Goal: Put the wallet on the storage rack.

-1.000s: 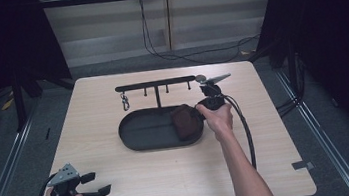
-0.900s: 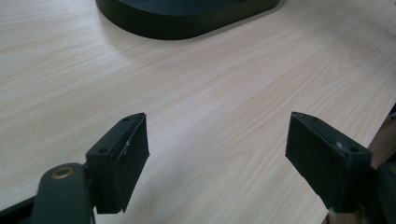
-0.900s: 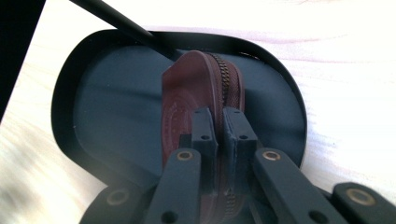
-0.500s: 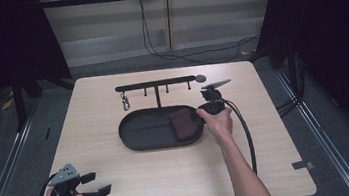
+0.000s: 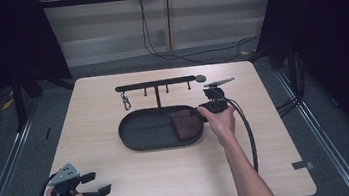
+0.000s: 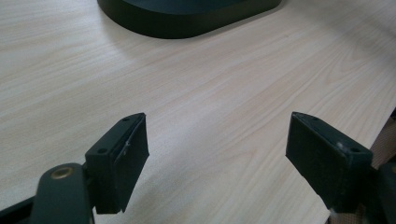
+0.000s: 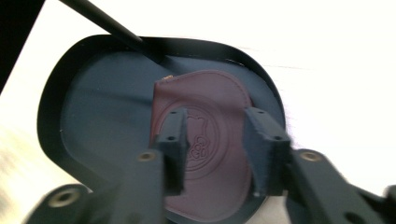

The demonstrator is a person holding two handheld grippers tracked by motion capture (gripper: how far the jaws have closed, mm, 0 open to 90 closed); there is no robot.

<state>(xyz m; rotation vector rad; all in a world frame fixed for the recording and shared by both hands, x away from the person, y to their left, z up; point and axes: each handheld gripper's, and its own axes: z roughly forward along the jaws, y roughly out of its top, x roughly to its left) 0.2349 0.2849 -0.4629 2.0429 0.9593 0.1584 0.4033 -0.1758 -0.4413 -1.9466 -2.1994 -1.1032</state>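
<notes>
Table (image 5: 172, 179): pale wood, with rounded corners, seen from above in the high view.
Tray (image 5: 138, 130): a dark oval dish near the middle of the table, long side running left to right. Its near rim (image 6: 187, 28) also shows at the top of the left gripper view.
Pouch (image 5: 185, 123): a dark red, leather-like piece lying flat in the right end of the tray. In the right gripper view the pouch (image 7: 205, 107) has a rounded edge and a round stamped emblem; its text is too small to read.
Rack (image 5: 156, 84): a black bar on a post, just beyond the tray's far side, with short pegs hanging down.
Clip (image 5: 125, 102): a small metal clasp hanging from the left end of the rack.
Right gripper (image 5: 203, 112): held at the right end of the tray, pointing left over the pouch. In its own view the right gripper (image 7: 215, 140) has its jaws partly spread above the pouch; I cannot tell whether they touch it.
Left gripper (image 5: 97, 184): held at the near left corner of the table, well apart from the tray. In its own view the left gripper (image 6: 217, 158) has its jaws spread wide over bare wood, with nothing between them.
Cable (image 5: 248, 129): black, running from the right gripper toward the near edge beside the forearm.
</notes>
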